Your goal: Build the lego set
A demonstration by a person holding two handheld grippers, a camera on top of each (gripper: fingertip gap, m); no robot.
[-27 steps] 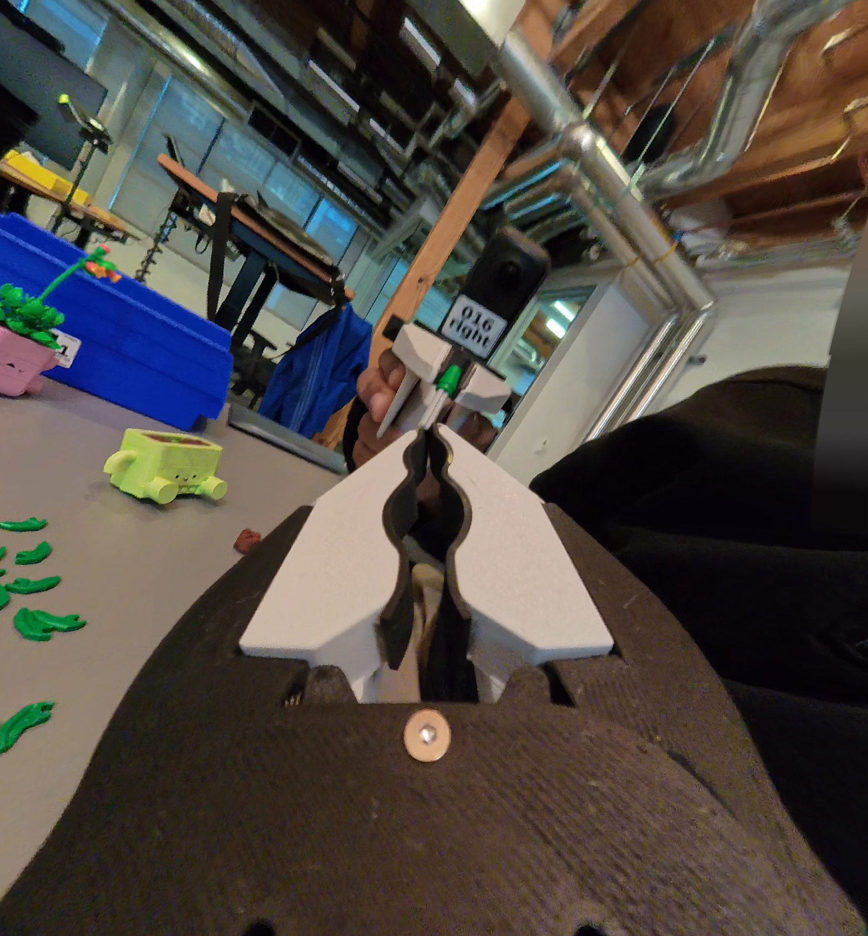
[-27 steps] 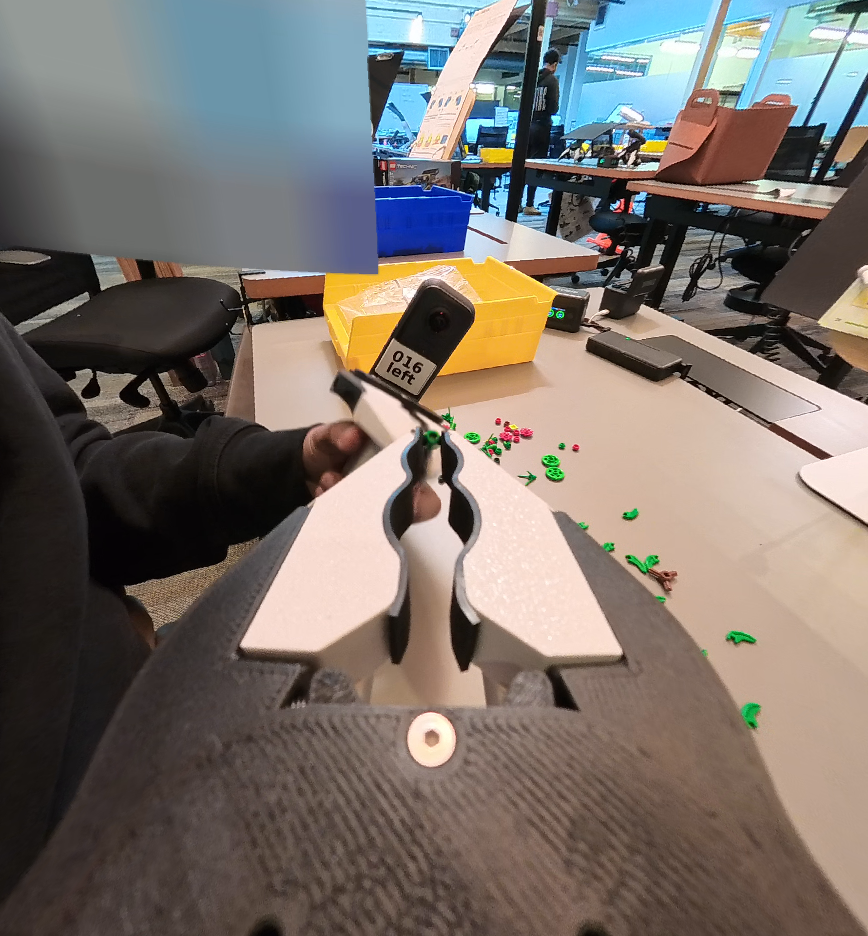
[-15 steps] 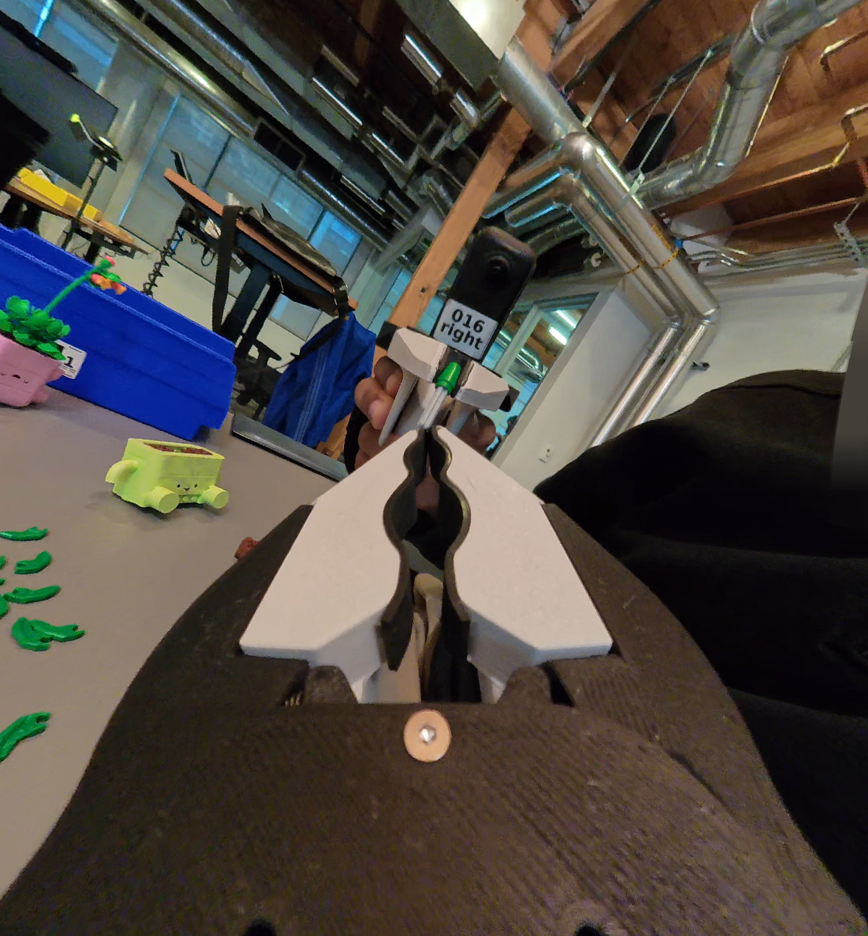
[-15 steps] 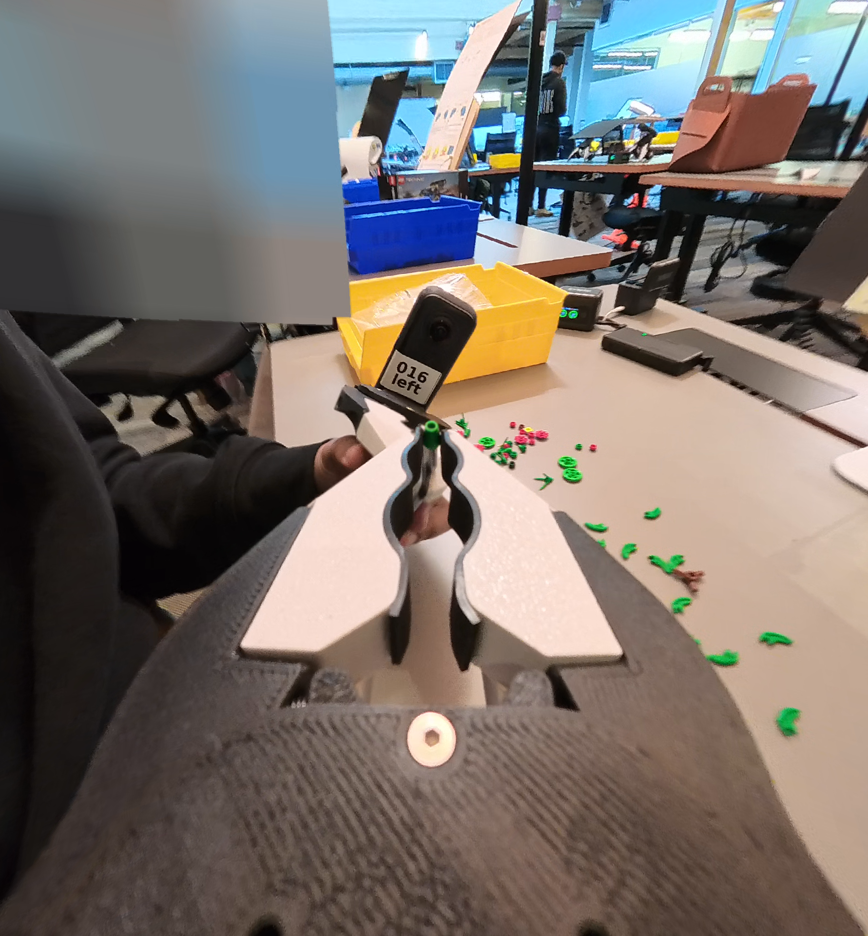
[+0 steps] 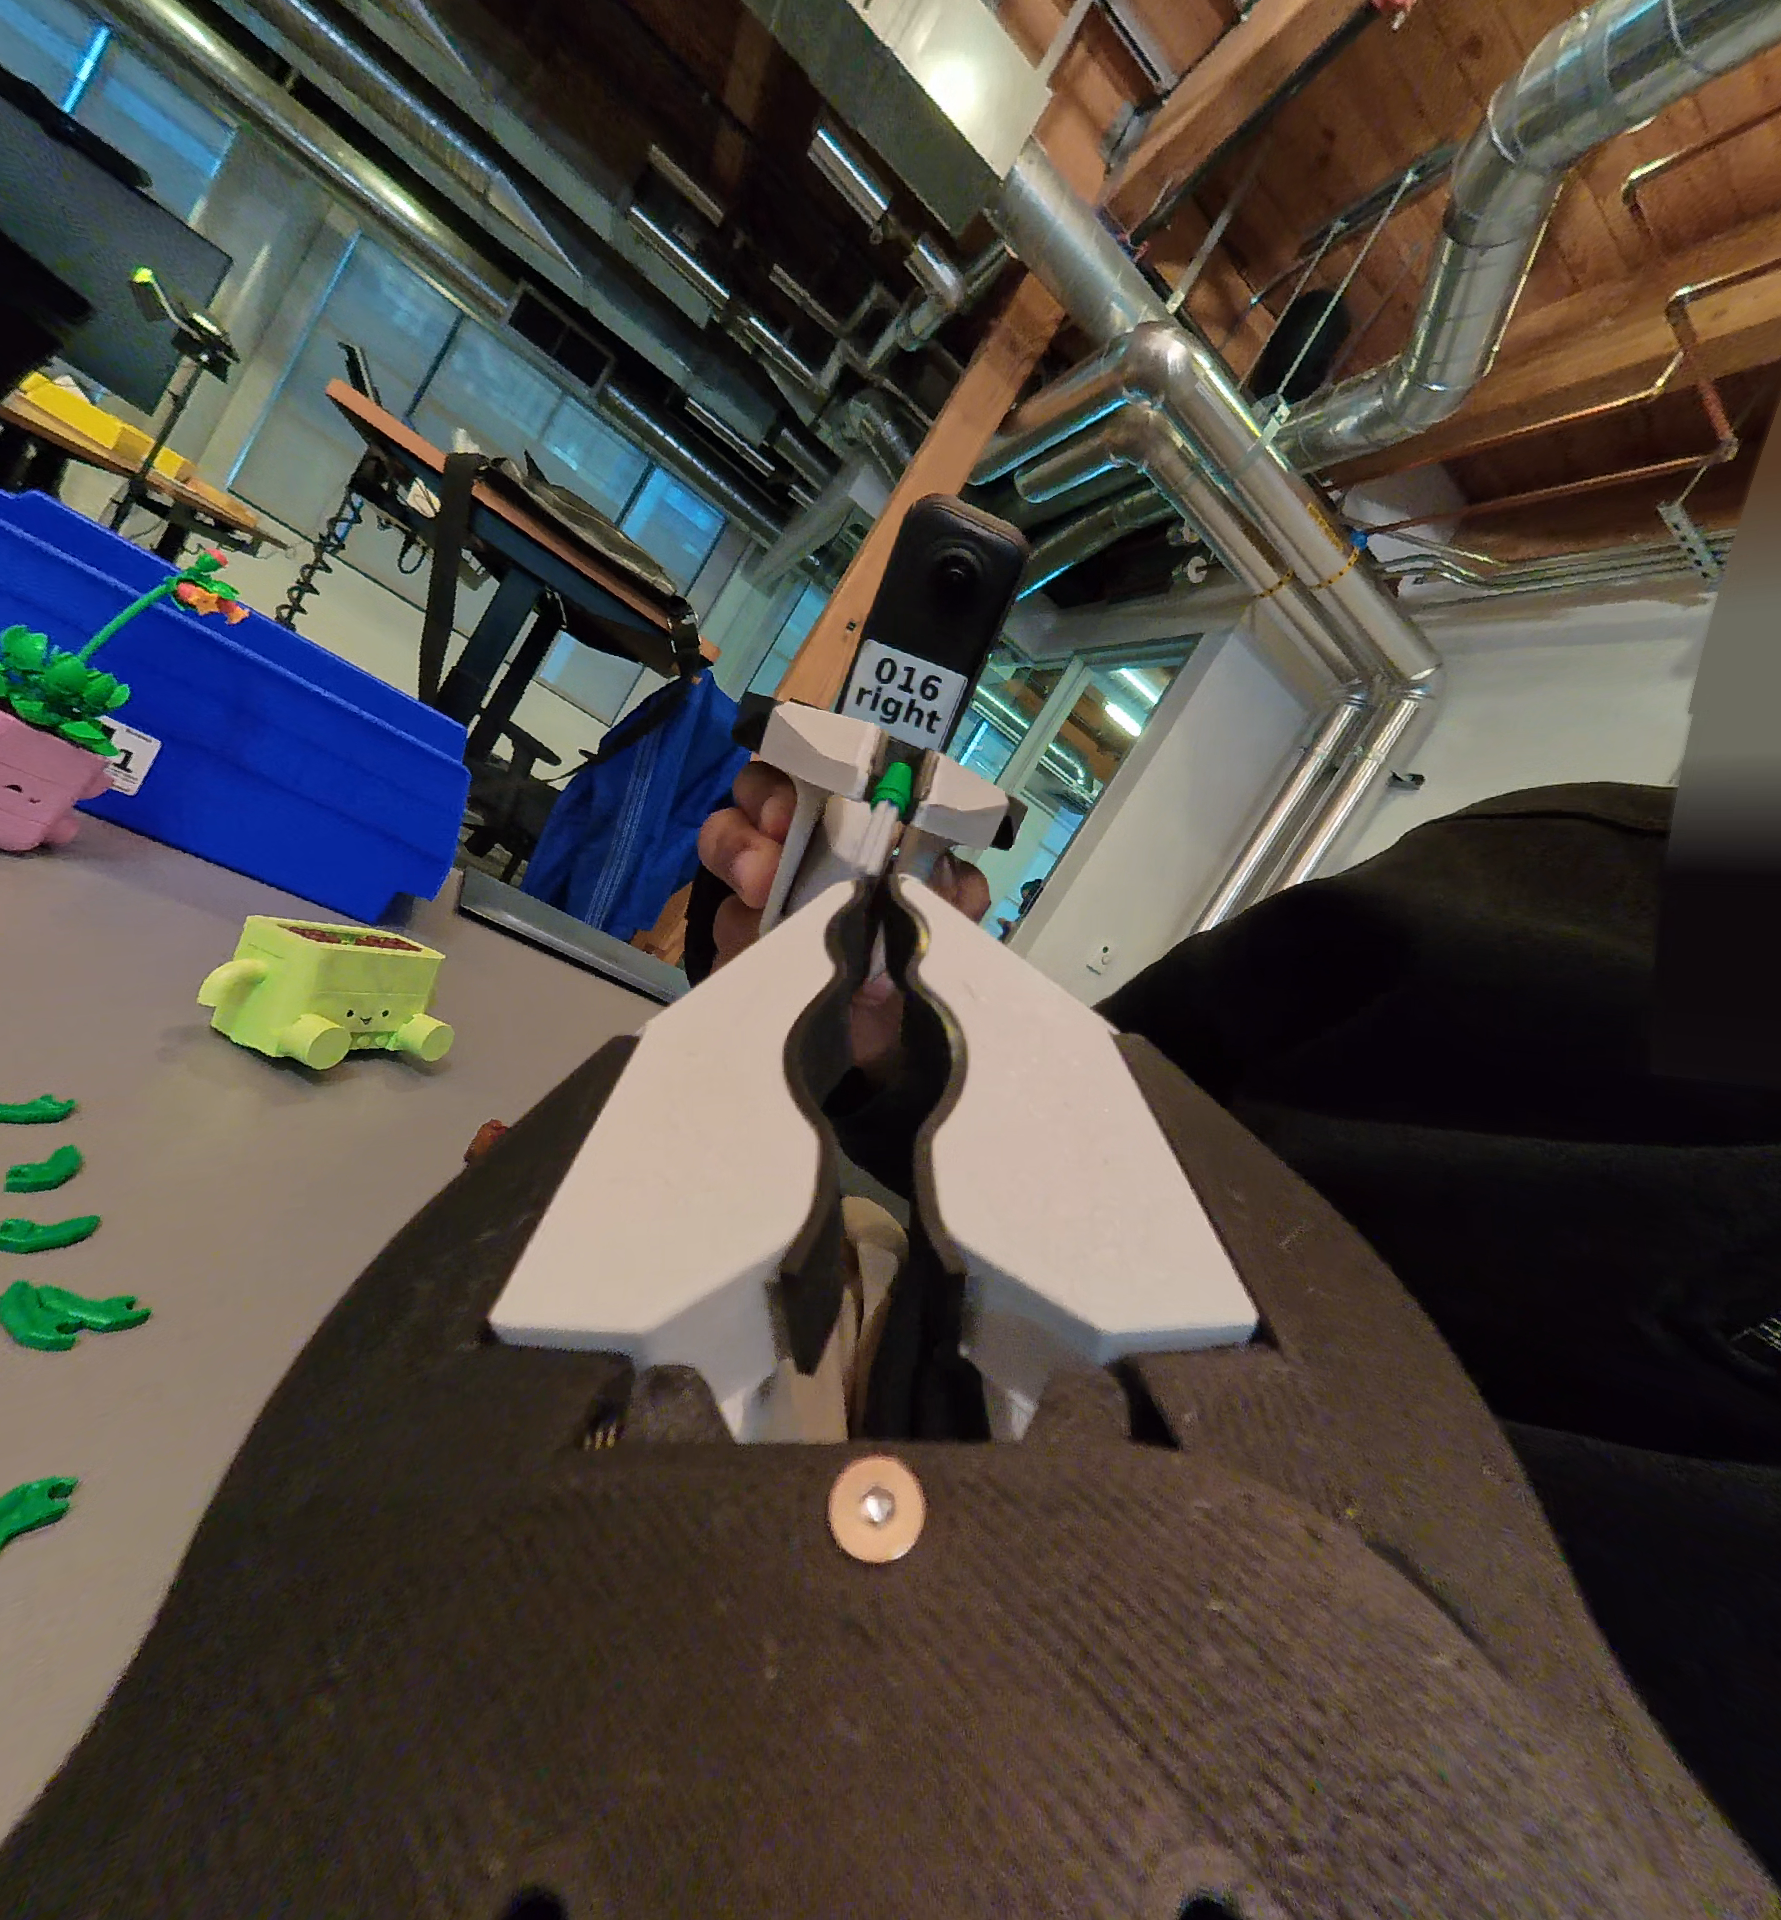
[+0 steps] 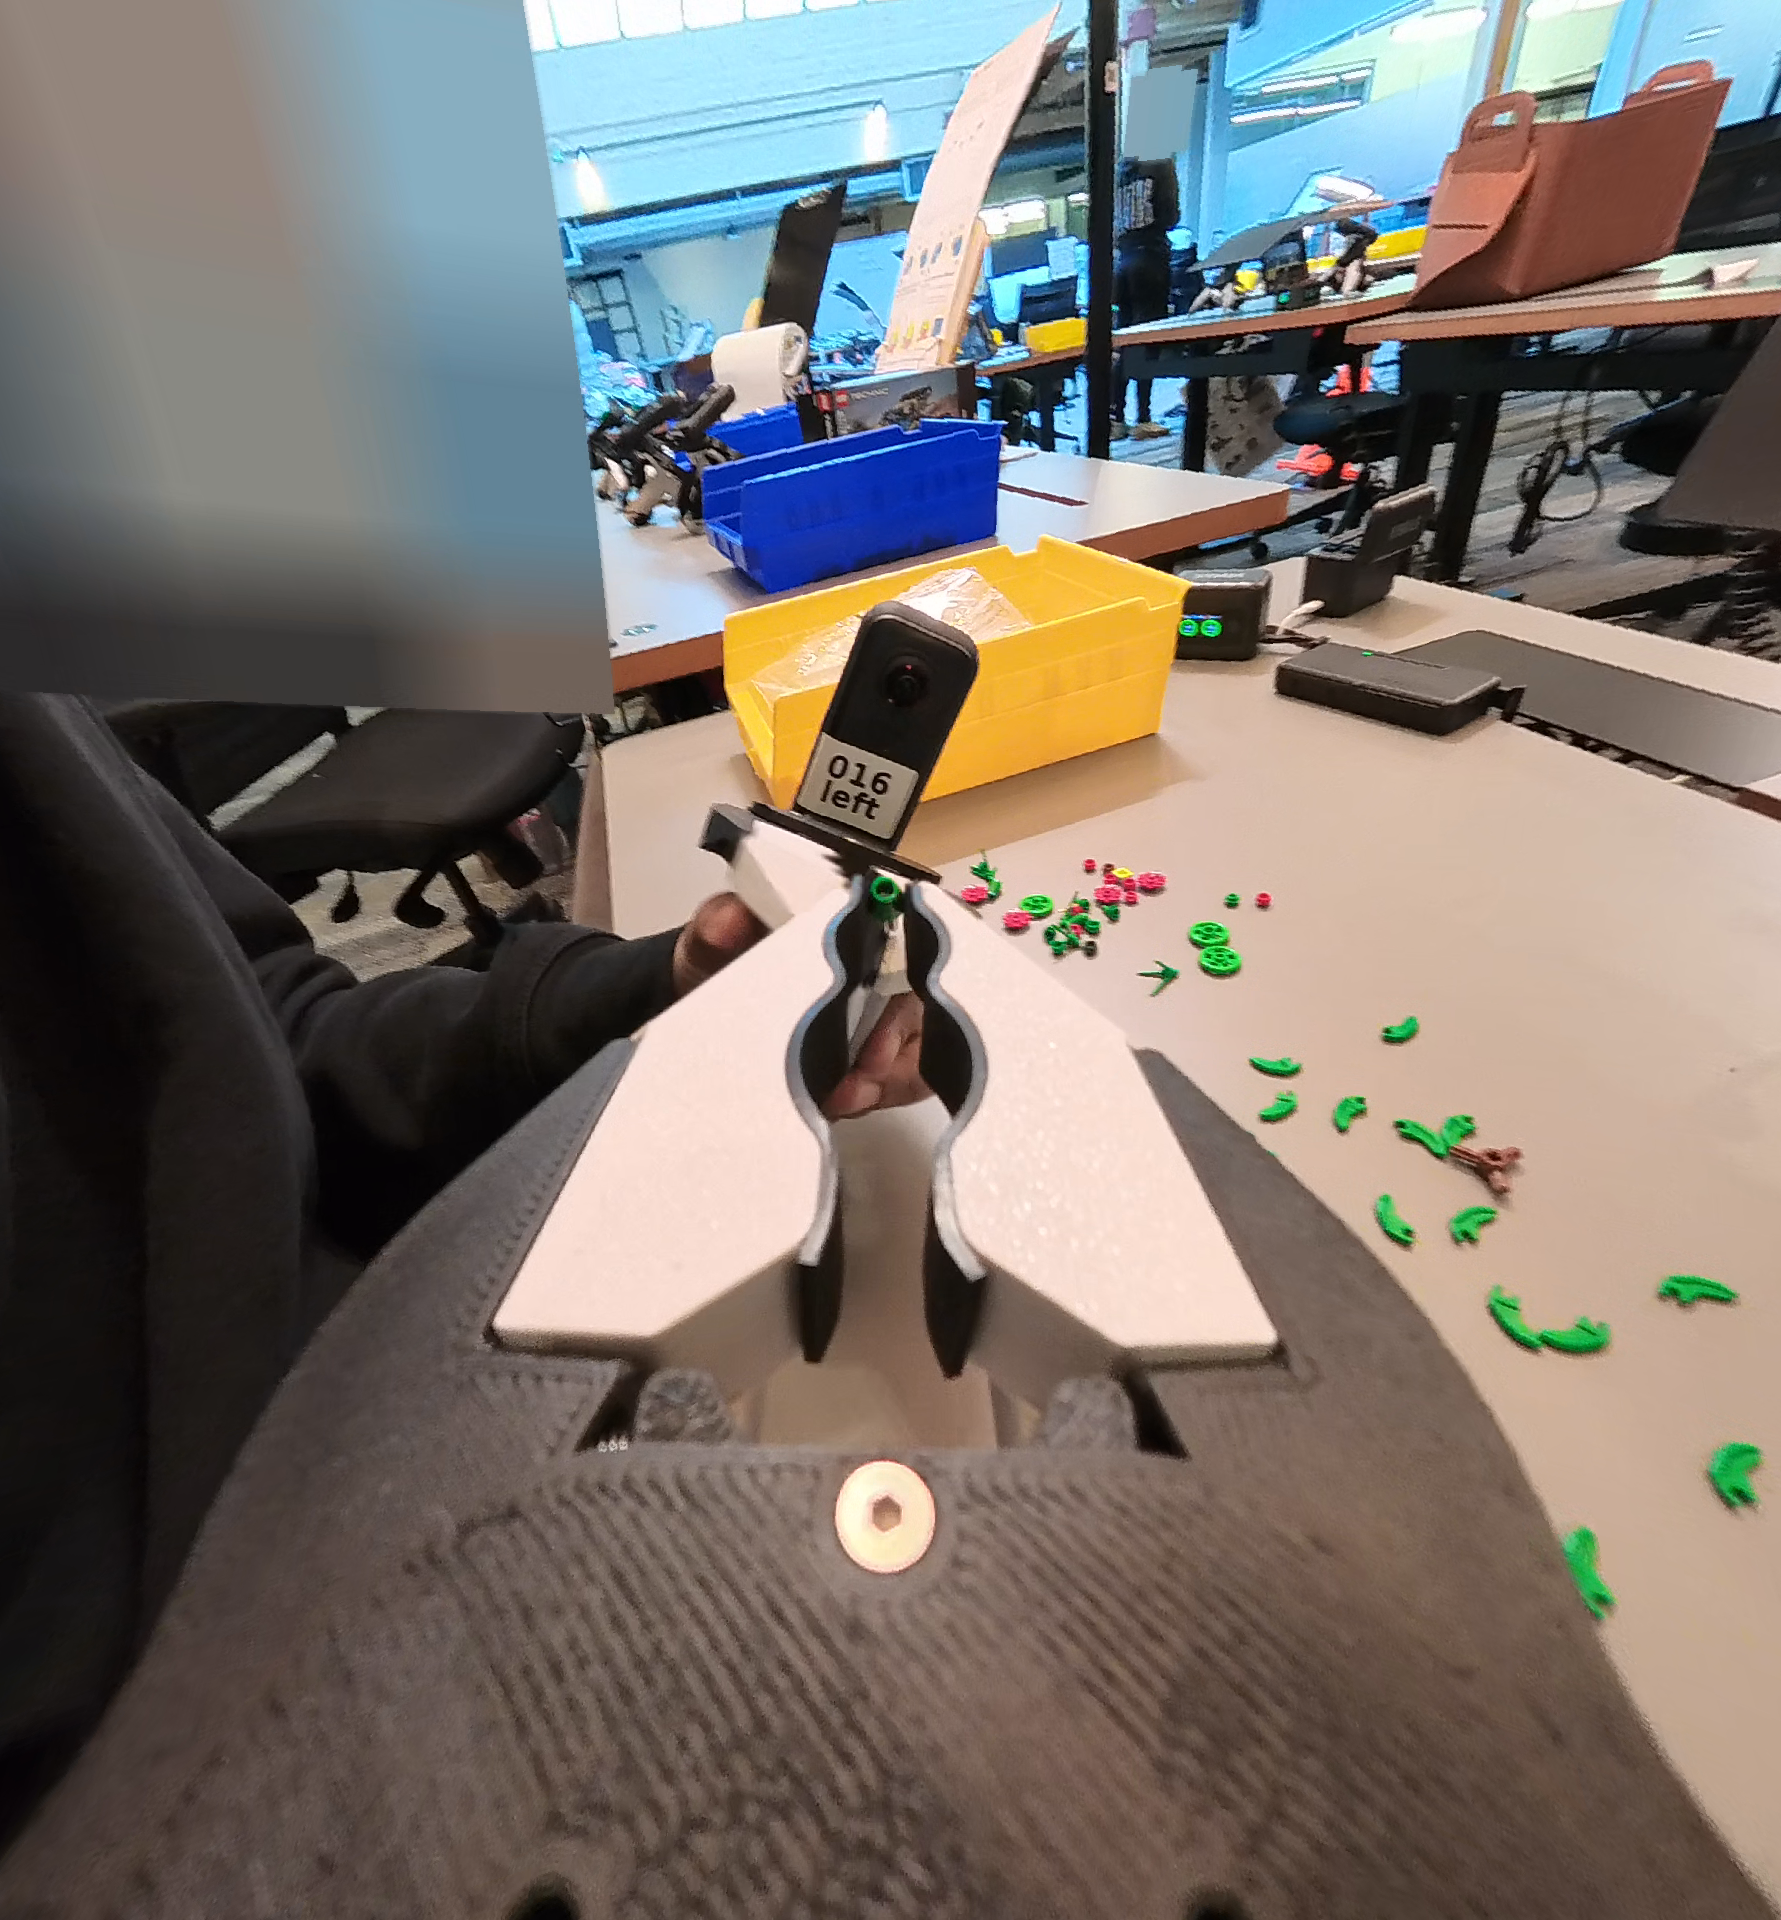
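My two grippers meet tip to tip in the air above the table's near edge. In the left wrist view my left gripper (image 5: 878, 883) is shut on the end of a thin green stem piece (image 5: 892, 784). The piece runs on into the shut fingers of my right gripper (image 5: 886, 821), held by a hand. In the right wrist view my right gripper (image 6: 881, 902) is shut on the same green piece (image 6: 881, 888), with the left gripper (image 6: 813, 873) just behind it. A lime green Lego pot (image 5: 330, 987) and a pink pot with a finished plant (image 5: 3, 769) stand on the table.
Loose green leaf pieces (image 5: 65, 1314) lie on the grey table (image 5: 190, 1143); several more leaves (image 6: 1540, 1330) and pink flower pieces (image 6: 1114, 894) show in the right wrist view. A blue bin (image 5: 242, 748), a yellow bin (image 6: 1073, 665) and black boxes (image 6: 1385, 686) stand farther back. Less than 4 cm separates the two grippers' tips. The lime green Lego pot (image 5: 330, 987) is about 25 cm from both grippers' fingertips.
Both grippers stay shut and tip to tip on the green piece. The pair has shifted slightly, so the table and bins sit differently in the right wrist view.
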